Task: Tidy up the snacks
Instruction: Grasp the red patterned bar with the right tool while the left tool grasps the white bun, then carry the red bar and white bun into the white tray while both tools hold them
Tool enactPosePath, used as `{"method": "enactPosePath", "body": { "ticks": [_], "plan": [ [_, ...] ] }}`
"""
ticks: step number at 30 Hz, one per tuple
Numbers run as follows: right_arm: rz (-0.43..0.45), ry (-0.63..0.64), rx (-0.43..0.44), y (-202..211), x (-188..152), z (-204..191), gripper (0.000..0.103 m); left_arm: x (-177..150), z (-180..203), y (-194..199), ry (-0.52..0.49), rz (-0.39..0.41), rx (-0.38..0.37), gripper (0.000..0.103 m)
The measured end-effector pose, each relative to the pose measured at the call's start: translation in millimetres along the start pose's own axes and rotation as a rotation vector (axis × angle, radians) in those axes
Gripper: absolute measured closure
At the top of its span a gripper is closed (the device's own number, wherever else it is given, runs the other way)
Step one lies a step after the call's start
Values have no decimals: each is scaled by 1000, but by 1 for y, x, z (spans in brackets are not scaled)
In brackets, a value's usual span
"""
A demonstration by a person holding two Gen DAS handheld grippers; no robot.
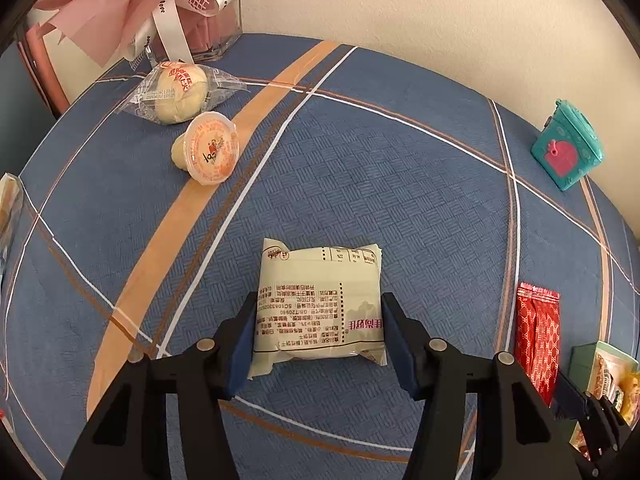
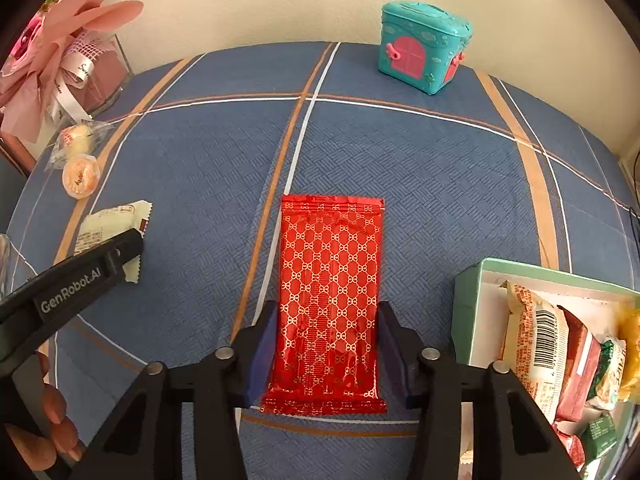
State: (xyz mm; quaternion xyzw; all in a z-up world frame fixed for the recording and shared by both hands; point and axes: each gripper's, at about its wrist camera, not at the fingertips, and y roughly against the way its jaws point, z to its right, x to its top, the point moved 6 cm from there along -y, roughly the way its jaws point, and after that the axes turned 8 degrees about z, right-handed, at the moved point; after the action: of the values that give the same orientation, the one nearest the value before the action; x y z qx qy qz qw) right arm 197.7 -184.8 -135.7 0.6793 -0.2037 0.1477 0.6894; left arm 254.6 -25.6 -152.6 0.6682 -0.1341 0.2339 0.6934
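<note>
A cream snack packet (image 1: 320, 304) with printed text lies on the blue plaid cloth (image 1: 360, 168). My left gripper (image 1: 319, 320) is shut on it, its blue pads against both sides. A red patterned packet (image 2: 330, 296) lies lengthwise on the cloth, and my right gripper (image 2: 328, 312) is shut on its near half. In the right wrist view, the left gripper (image 2: 80, 276) crosses the cream packet (image 2: 108, 224). A wrapped bun (image 1: 176, 92) and a jelly cup (image 1: 210, 148) on its side lie at the far left. A green box (image 2: 472, 300) at the right holds several packed snacks.
A teal toy house (image 2: 424, 48) stands by the wall at the far right. A pink bouquet in a glass vase (image 1: 192, 12) occupies the far left corner. A hand (image 2: 52, 412) grips the left tool. Another packet's edge (image 1: 8, 208) shows at the far left.
</note>
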Motion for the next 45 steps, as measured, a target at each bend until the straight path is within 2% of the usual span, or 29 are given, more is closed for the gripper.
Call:
{"method": "enactPosePath", "body": {
  "ticks": [10,21,28,37,45],
  "plan": [
    [-17,-4,13,16,-7,-1,55,-14,0,16,16,-32,-21,44],
    [0,-15,23,54,-17,3,55,-18,12,65,48,-11,-57,44],
    [21,-34,32,83,-28,18,55,-31,37,91,-8,1,-57,44],
    [60,-53,38,118,-38,36,55,-43,50,119,-53,34,-47,44],
    [103,-70,49,147,-46,46,55,-47,61,152,-63,89,-78,44]
  ]
}}
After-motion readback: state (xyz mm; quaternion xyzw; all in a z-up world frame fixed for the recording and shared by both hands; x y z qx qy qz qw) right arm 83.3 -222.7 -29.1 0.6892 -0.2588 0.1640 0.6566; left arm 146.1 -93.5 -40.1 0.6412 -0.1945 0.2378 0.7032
